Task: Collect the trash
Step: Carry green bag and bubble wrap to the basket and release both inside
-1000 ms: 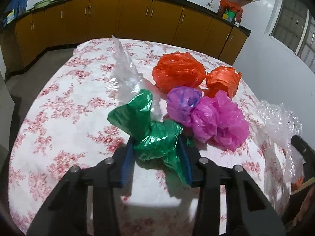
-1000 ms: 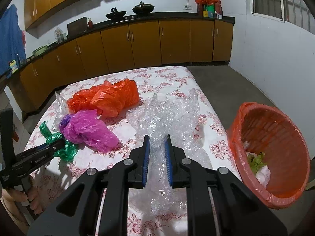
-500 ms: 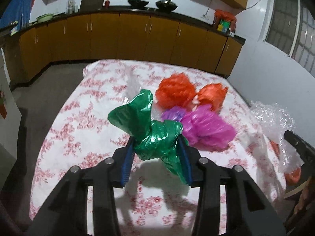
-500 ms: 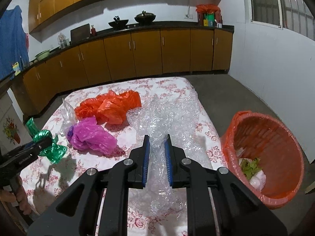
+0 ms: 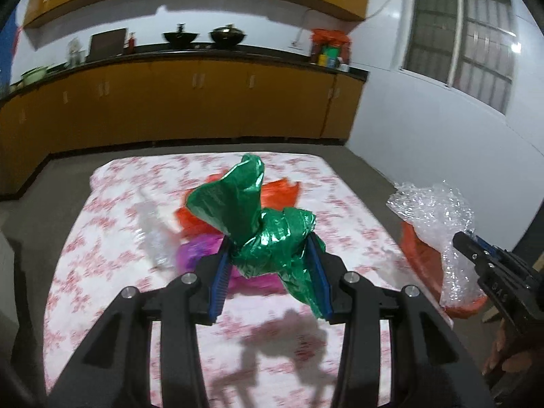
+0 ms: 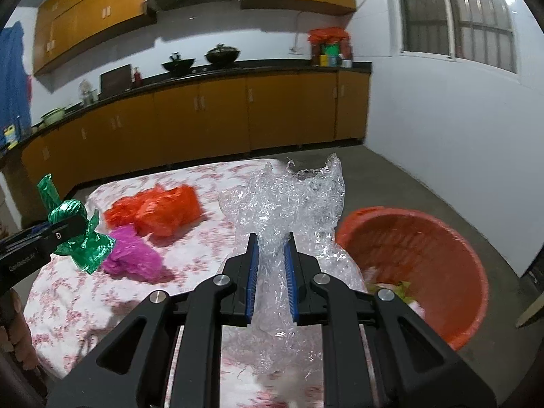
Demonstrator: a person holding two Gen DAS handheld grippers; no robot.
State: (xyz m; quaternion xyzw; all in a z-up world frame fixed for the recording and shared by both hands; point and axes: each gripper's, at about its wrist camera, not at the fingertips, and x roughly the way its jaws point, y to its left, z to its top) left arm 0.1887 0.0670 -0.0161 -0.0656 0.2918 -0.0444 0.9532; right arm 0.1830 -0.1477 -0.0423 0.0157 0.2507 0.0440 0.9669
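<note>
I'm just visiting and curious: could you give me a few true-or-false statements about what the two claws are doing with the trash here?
1. The left claw grips a green bag. True.
2. The right claw is empty. False: it is shut on clear bubble wrap.
3. The orange bin is empty. False: some scraps lie inside.
4. Orange bags and a pink bag lie on the table. True.
5. The green bag rests on the table. False: it is held up above it.

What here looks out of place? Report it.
Crumpled orange bags, a magenta bag and a clear one litter the floral tablecloth; they belong in the orange basket.
</note>
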